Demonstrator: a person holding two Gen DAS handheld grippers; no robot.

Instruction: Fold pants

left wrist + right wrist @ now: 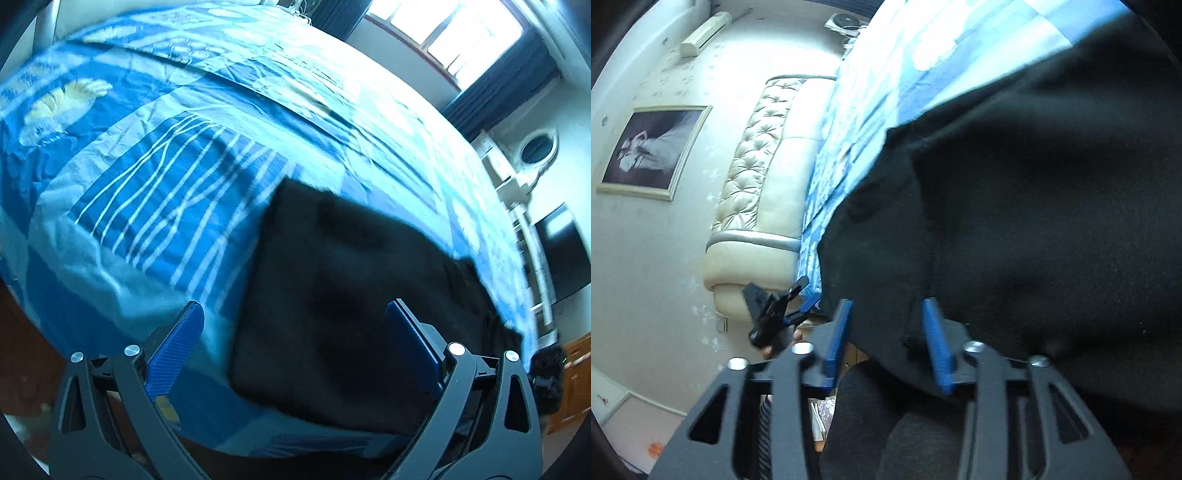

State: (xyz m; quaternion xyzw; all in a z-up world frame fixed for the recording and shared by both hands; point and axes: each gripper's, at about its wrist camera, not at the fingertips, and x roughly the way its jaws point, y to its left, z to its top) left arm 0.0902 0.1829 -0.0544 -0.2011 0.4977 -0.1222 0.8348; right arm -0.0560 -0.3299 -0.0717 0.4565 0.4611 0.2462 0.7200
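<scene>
- Pants (343, 306), black and already doubled into a squarish stack, lie at the near edge of a bed, on a blue patterned bedspread (155, 177); one corner trails off toward the right in the left wrist view.
- Left gripper (295, 325) hovers just over the near edge of the stack, its blue fingers (177, 350) spread wide on either side and clear of the cloth; nothing is held.
- Right gripper (886, 332) sits at the overhanging hem of the pants (1034, 221) with black fabric between its partly parted blue fingers (936, 347). The pads appear to stand off the cloth rather than pinch it, so this reads as a let-go, though motion blur leaves some doubt.
- The left gripper also shows in the right wrist view (807, 308), low beside the corner of the bed, a hand partly visible under it.
- Step in hand, as it looks: a fold has been laid and the right side is letting the fabric settle. The task seems well along, with perhaps one more fold or a tidy-up left.
- Next move likely calls for drawing the right fingers back without dragging the top layer, then squaring the loose corner.
- Beyond, a cream tufted headboard (757, 155) stands against the wall, a framed picture (652, 151) beside it, and a bright window (461, 33) across the room.
</scene>
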